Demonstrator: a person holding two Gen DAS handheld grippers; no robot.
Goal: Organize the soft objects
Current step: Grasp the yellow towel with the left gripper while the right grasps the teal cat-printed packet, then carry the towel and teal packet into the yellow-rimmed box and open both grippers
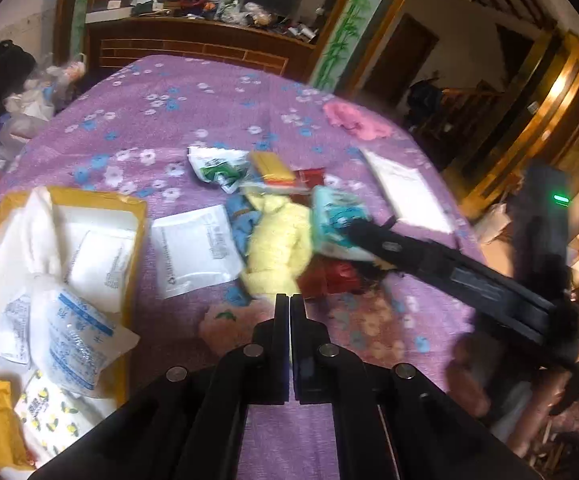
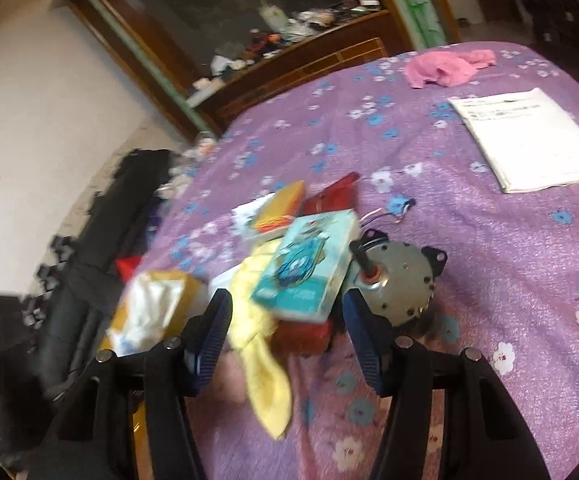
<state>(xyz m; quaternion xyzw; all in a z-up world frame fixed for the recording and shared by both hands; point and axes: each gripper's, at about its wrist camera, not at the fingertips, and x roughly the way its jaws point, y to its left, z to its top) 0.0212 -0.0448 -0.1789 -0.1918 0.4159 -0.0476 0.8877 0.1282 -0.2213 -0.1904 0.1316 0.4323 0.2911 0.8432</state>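
left gripper (image 1: 290, 300): jaws closed, empty | right gripper (image 2: 285, 312): half open around teal tissue pack (image 2: 309, 264), grip unclear | yellow cloth (image 1: 277, 240) heaped beside box (image 1: 137, 208), likely awaiting sorting

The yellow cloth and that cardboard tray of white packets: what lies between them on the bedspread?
A flat white packet lies on the purple bedspread between the yellow cloth and the cardboard tray, in the left wrist view.

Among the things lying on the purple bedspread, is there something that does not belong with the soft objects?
Yes. A round metal motor with a shaft lies on the bedspread, right beside the teal packet and the yellow cloth. It is hard and heavy-looking, unlike the cloths and packets around it.
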